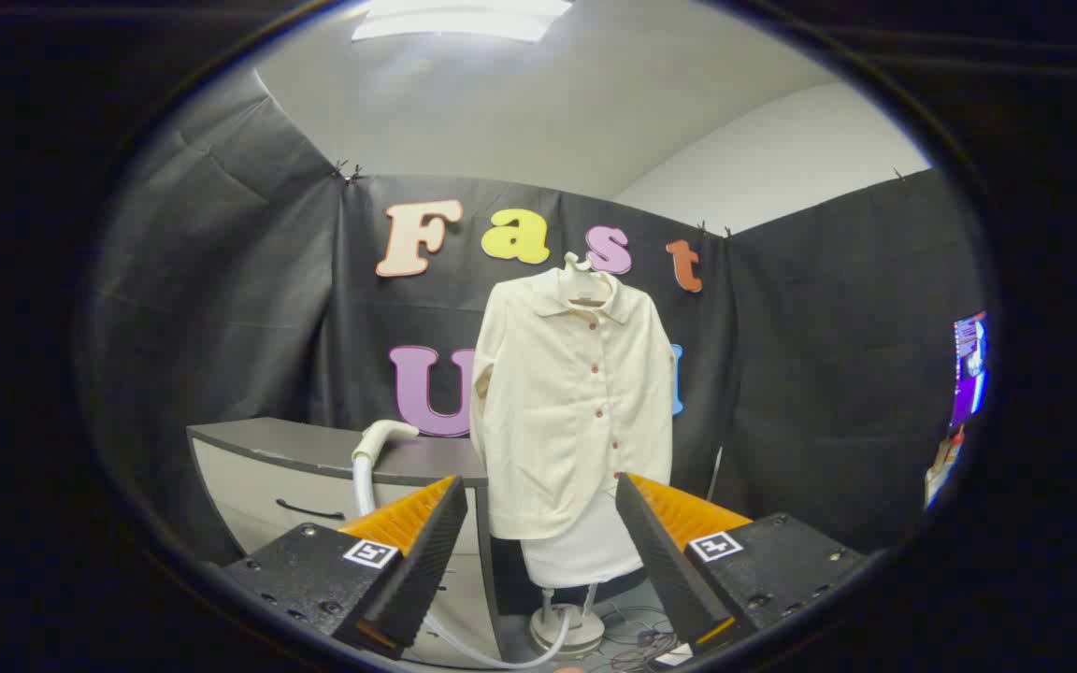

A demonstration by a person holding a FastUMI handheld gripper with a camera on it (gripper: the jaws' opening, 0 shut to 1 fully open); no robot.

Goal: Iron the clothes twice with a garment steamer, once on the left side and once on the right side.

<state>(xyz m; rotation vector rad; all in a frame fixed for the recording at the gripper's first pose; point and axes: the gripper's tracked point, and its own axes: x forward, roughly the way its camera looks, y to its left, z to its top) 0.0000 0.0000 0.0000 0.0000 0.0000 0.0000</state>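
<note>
A cream button-up shirt (576, 402) hangs on a hanger over a white stand (568, 628), straight ahead and beyond my fingers. The steamer's white head (381, 436) rests on the grey cabinet top to the shirt's left, and its white hose (464, 645) runs down past my left finger toward the stand's base. My gripper (538, 509) is open, fingers spread wide, with nothing between them. The shirt's lower hem and a white skirt-like cover (585, 551) show in the gap between the fingers, well beyond them.
A grey cabinet (300, 472) with a drawer handle stands to the left of the shirt. Black cloth walls close in the booth behind and on both sides. Loose cables (637, 640) lie on the floor by the stand's base. A lit screen (969, 369) is at far right.
</note>
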